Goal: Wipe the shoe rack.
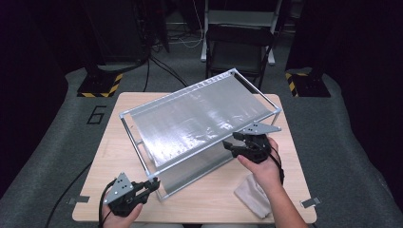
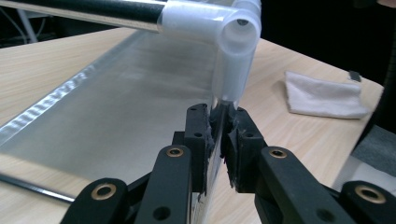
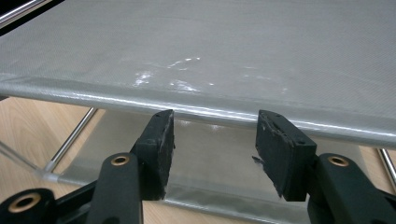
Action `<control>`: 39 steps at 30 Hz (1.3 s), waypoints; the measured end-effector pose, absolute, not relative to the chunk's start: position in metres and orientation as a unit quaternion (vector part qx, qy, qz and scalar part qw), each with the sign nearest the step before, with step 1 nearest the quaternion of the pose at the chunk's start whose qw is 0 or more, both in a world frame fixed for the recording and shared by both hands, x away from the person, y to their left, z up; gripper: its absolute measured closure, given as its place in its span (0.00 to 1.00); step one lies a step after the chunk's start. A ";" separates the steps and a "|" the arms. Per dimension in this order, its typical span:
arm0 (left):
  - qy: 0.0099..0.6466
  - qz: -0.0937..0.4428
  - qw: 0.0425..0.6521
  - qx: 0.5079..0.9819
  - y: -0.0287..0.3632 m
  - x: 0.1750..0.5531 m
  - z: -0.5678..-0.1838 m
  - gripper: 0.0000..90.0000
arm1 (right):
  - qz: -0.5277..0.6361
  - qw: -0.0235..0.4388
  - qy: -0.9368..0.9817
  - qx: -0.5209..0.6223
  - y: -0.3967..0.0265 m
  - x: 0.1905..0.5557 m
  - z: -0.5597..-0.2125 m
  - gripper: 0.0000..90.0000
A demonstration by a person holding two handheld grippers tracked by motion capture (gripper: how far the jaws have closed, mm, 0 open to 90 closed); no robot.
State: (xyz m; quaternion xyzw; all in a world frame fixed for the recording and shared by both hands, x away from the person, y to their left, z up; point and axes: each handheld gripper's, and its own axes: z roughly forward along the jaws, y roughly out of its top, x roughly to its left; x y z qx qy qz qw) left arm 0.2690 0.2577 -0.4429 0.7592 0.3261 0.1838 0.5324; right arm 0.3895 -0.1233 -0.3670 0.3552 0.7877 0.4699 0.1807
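While the left gripper (image 2: 223, 140) clamps the rack's corner post (image 2: 229, 88), the right gripper (image 3: 212, 149) (jaws spread) should approach its top shelf edge (image 3: 205, 109) squarely.

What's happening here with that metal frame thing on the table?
A person is handling a two-tier rack of metal tubes and silvery mesh shelves on a wooden table, using two hand-held grippers. The left gripper is clamped on the upright post at the rack's near corner, just under the white corner joint. The right gripper sits with its jaws open at the front edge of the top shelf, not gripping. A folded cloth lies nearby.
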 end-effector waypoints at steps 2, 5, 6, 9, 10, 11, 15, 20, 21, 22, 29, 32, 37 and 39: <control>0.318 0.182 0.531 0.764 0.253 0.269 -0.442 0.89 | 0.469 0.180 0.789 0.353 -0.122 0.390 -0.367 0.52; 0.311 0.174 0.533 0.768 0.243 0.267 -0.443 0.89 | 0.471 0.180 0.790 0.350 -0.119 0.390 -0.366 0.52; 0.303 0.173 0.530 0.773 0.241 0.268 -0.442 0.89 | 0.472 0.180 0.790 0.348 -0.118 0.390 -0.366 0.52; 0.297 0.165 0.532 0.776 0.231 0.267 -0.442 0.89 | 0.472 0.179 0.791 0.346 -0.115 0.391 -0.365 0.52; 0.289 0.167 0.530 0.779 0.229 0.268 -0.442 0.89 | 0.472 0.179 0.791 0.345 -0.114 0.391 -0.365 0.52; 0.287 0.158 0.529 0.783 0.226 0.268 -0.441 0.89 | 0.472 0.179 0.792 0.343 -0.113 0.391 -0.365 0.52; 0.271 0.154 0.528 0.790 0.215 0.269 -0.441 0.89 | 0.472 0.179 0.791 0.344 -0.111 0.390 -0.365 0.52; 0.260 0.147 0.529 0.794 0.200 0.269 -0.441 0.89 | 0.476 0.178 0.790 0.343 -0.111 0.391 -0.365 0.52; 0.258 0.145 0.530 0.794 0.198 0.270 -0.441 0.89 | 0.476 0.175 0.791 0.343 -0.112 0.391 -0.364 0.52; 0.257 0.141 0.530 0.795 0.195 0.270 -0.441 0.89 | 0.477 0.175 0.791 0.341 -0.112 0.391 -0.364 0.52; 0.264 0.143 0.531 0.792 0.199 0.269 -0.441 0.71 | 0.476 0.174 0.790 0.345 -0.114 0.390 -0.365 0.52; 0.280 0.152 0.534 0.783 0.212 0.269 -0.440 0.61 | 0.476 0.174 0.790 0.346 -0.116 0.389 -0.365 0.52; 0.291 0.167 0.533 0.777 0.235 0.266 -0.437 0.58 | 0.480 0.175 0.787 0.347 -0.117 0.388 -0.365 0.52; 0.303 0.177 0.536 0.768 0.244 0.265 -0.435 0.57 | 0.481 0.175 0.786 0.346 -0.117 0.388 -0.365 0.52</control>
